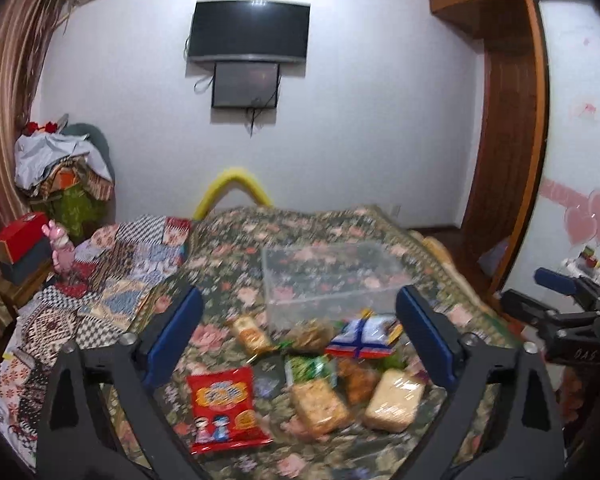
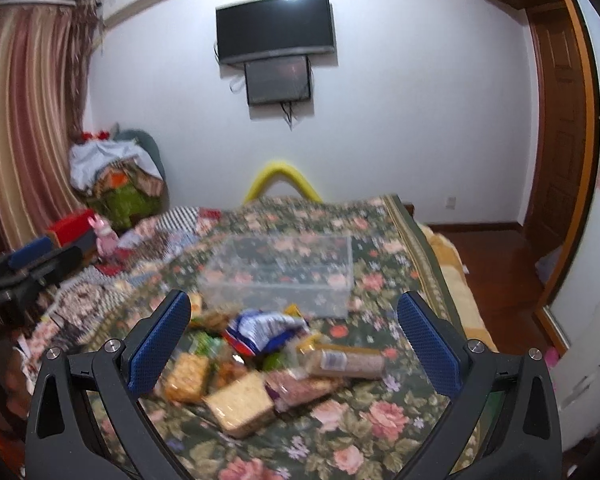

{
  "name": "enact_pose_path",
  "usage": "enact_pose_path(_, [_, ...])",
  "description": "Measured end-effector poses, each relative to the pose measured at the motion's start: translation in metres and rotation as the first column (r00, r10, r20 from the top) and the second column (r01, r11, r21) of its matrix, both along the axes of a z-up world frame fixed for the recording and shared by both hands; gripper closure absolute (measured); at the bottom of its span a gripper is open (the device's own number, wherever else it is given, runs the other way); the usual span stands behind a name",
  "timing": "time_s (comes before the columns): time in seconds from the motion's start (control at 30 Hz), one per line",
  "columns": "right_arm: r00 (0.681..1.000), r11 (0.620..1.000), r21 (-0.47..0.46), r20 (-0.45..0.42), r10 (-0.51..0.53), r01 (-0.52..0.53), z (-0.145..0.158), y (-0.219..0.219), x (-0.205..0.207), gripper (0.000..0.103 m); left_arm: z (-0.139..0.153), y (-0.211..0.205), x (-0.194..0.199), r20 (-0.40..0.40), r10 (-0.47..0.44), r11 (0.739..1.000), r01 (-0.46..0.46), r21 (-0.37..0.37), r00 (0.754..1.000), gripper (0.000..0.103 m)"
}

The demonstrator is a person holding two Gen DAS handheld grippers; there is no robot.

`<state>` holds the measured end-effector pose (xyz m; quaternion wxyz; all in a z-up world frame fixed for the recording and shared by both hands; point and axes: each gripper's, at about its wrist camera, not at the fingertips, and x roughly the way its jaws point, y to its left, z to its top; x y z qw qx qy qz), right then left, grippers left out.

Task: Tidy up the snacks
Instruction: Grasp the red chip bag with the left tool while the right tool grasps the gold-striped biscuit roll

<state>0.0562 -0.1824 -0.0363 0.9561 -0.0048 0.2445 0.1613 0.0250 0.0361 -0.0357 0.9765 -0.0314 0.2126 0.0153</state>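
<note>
Two grippers, the left gripper [image 1: 298,336] and the right gripper [image 2: 294,340], hover with fingers spread wide and empty above a heap of snack packets [image 1: 320,364] on a floral-covered bed [image 2: 380,412], just in front of an empty clear plastic box [image 1: 332,276]. Taking an outlying packet first, such as the red bag [image 1: 228,408] or the pale wrapped block [image 2: 242,404], looks wisest, pinching each lightly across its narrow edge before lifting it over the box wall.
</note>
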Motion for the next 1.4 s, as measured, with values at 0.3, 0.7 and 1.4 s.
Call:
enact_pose_path(0.3, [0.978,1.0,-0.026,-0.209,-0.004,-0.001,-0.049,-0.007,0.025,0.014,-0.056,0.039,0.032,-0.188,0.052,0.999,-0.053,0.0,0.981,0.018])
enact_pose_path(0.7, [0.917,0.998,0.031,-0.394,0.066,-0.058,-0.087,0.007,0.049,0.018,-0.141,0.067,0.059,-0.445,0.031,0.998,-0.049,-0.028,0.895,0.018])
enact_pose_path(1.4, [0.858,0.989,0.12,-0.513,-0.012,0.085,-0.117,-0.019,0.108,0.017,-0.196,0.075,0.093,-0.544,0.018,0.995,-0.066,-0.07,0.839,0.029])
